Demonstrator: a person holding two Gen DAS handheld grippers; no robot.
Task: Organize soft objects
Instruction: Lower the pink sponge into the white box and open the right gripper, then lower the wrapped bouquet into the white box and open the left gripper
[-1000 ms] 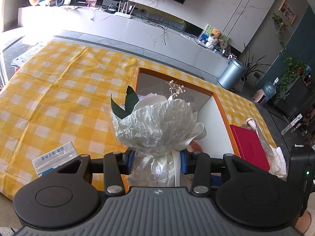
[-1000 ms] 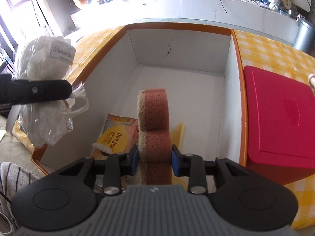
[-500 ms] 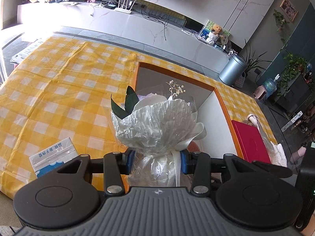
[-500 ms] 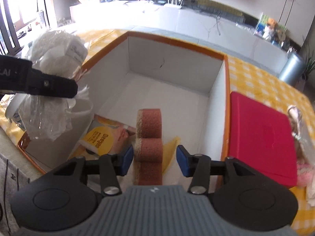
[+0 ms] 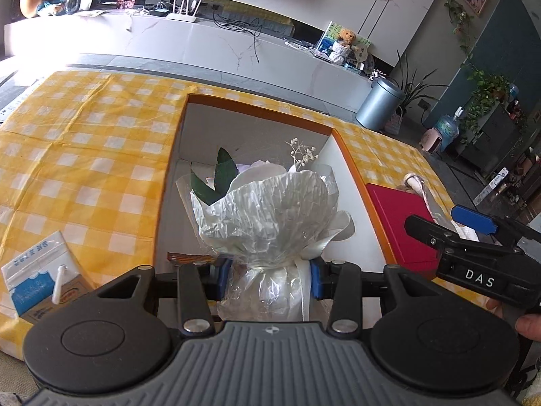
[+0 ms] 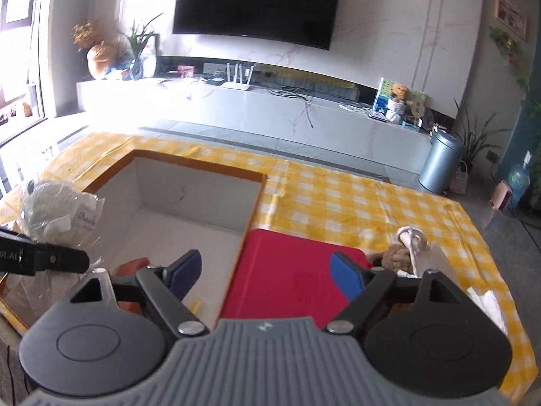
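Note:
My left gripper [image 5: 268, 275] is shut on the stem of a white wrapped bouquet [image 5: 267, 213], held upright above the near end of the orange-rimmed white box [image 5: 260, 108]. The bouquet also shows at the left of the right wrist view [image 6: 54, 216]. My right gripper [image 6: 267, 270] is open and empty, raised over the box's right wall and the red lid [image 6: 290, 280]. It shows from the side in the left wrist view [image 5: 473, 233]. The brown sponge [image 6: 133, 265] lies in the box, partly hidden by my left finger.
A yellow checked cloth [image 5: 84, 155] covers the table. A milk carton [image 5: 40, 270] lies at the near left. A knotted rope toy [image 6: 402, 253] and white cloth lie right of the red lid. An orange packet [image 5: 189, 257] lies in the box.
My right gripper opened and let go of the brown sponge, which dropped into the box. The gripper then rose and swung right. My left gripper kept hold of the bouquet and shifted over the box.

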